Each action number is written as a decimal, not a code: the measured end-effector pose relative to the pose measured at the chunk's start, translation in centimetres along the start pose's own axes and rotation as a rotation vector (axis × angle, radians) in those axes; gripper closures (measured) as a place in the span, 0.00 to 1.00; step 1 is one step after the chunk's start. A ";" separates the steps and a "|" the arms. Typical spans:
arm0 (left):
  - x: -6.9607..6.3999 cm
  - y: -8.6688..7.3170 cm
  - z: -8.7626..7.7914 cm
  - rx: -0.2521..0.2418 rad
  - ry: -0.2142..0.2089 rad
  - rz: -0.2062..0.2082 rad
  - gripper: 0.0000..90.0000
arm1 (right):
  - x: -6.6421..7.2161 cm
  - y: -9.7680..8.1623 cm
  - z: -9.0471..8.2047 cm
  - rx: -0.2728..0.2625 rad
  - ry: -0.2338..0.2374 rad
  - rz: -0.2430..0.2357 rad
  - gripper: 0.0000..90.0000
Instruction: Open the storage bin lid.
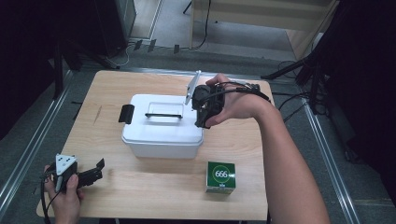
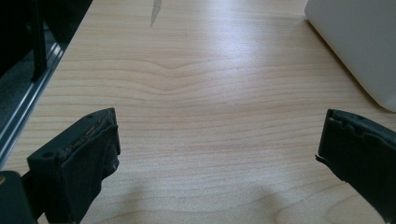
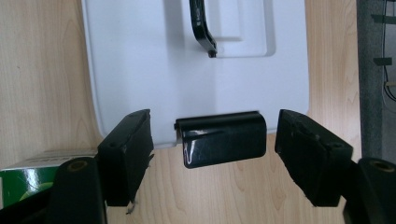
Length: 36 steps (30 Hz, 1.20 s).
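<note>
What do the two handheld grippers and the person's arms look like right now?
Both the left gripper and the right gripper are black with blocky, worn jaw pads. The left carries a grey three-cornered plate with dark dots. Thin black cables trail from each. Forearms are bare, without sleeves.

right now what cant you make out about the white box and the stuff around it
- White box: contents hidden by its closed lid in the high view.
- Right latch: the right gripper view doesn't tell whether it is locked; in the high view the right gripper and hand cover it.
- Green carton: small print under "666" too small to read, high view.
</note>
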<state>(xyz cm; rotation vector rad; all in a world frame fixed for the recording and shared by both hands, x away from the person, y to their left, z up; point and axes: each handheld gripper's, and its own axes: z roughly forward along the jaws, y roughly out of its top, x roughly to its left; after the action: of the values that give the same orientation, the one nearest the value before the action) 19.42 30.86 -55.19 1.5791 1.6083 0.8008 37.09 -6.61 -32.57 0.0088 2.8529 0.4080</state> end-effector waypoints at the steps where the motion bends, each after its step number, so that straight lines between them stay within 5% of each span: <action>1: 0.0 0.0 0.0 0.000 -0.001 0.000 0.00 | 0.0 0.1 0.0 0.005 -0.001 0.001 0.30; 36: 0.0 0.0 0.0 0.000 -0.005 -0.003 0.00 | 0.1 4.8 1.5 0.033 0.021 -0.056 0.46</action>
<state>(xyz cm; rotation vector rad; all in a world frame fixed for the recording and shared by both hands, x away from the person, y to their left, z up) 19.43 30.83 -55.20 1.5768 1.6070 0.7944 37.20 -1.55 -32.61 -0.0701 2.8727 0.3521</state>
